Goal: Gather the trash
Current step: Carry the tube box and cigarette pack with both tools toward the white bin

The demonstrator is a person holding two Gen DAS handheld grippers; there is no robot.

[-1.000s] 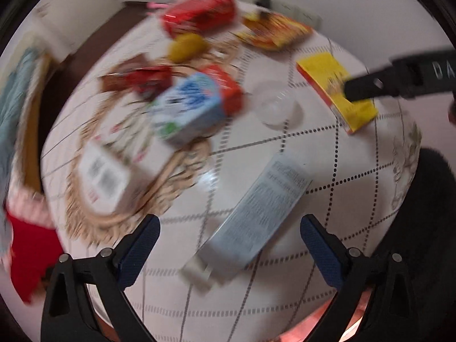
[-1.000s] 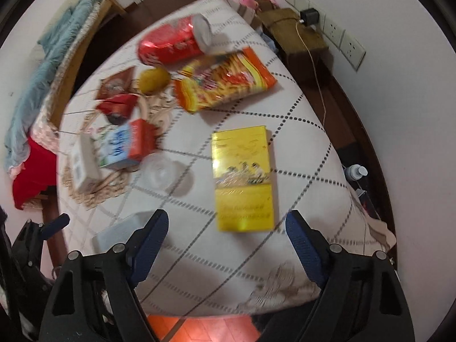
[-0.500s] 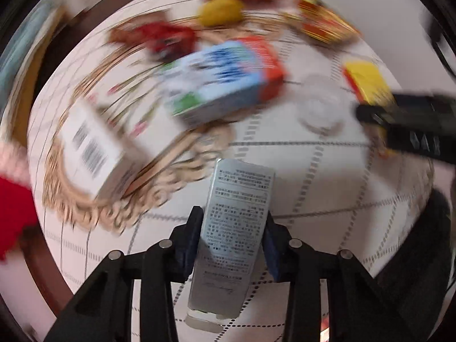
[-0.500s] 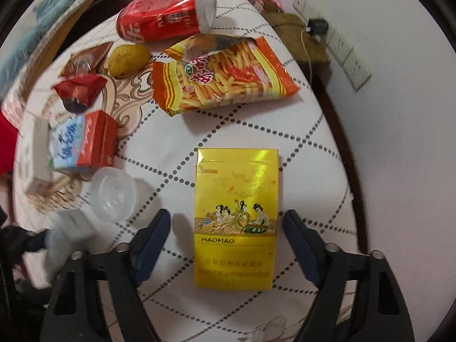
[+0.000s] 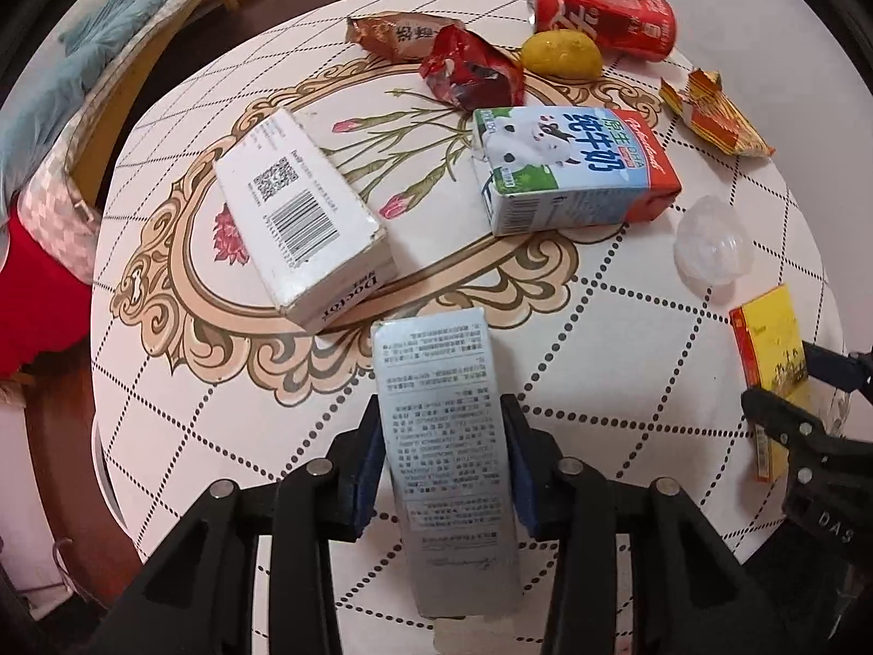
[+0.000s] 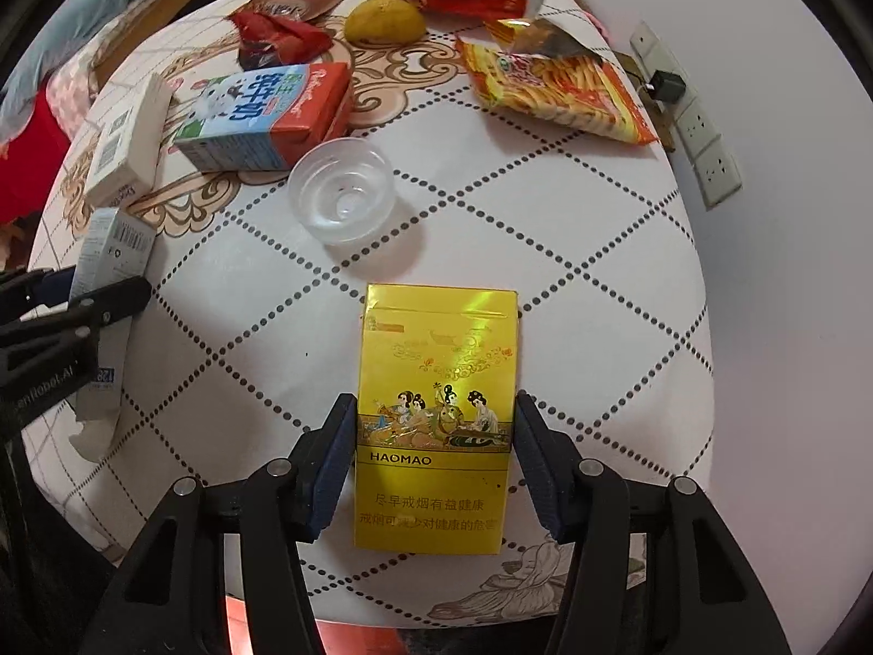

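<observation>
Left claw [image 5: 444, 469] is clamped on the grey carton [image 5: 442, 436] at the counter [image 5: 600, 327] near edge. Right claw [image 6: 434, 464] pads touch both sides of the yellow box [image 6: 436, 415], which lies flat on the counter.

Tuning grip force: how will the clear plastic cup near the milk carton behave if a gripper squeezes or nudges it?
The clear plastic cup looks thin-walled and empty, so probably very light and likely to buckle under a firm squeeze. It stands upright on the tablecloth; a nudge would probably slide or tip it, and once on its side its round body could roll.
</observation>
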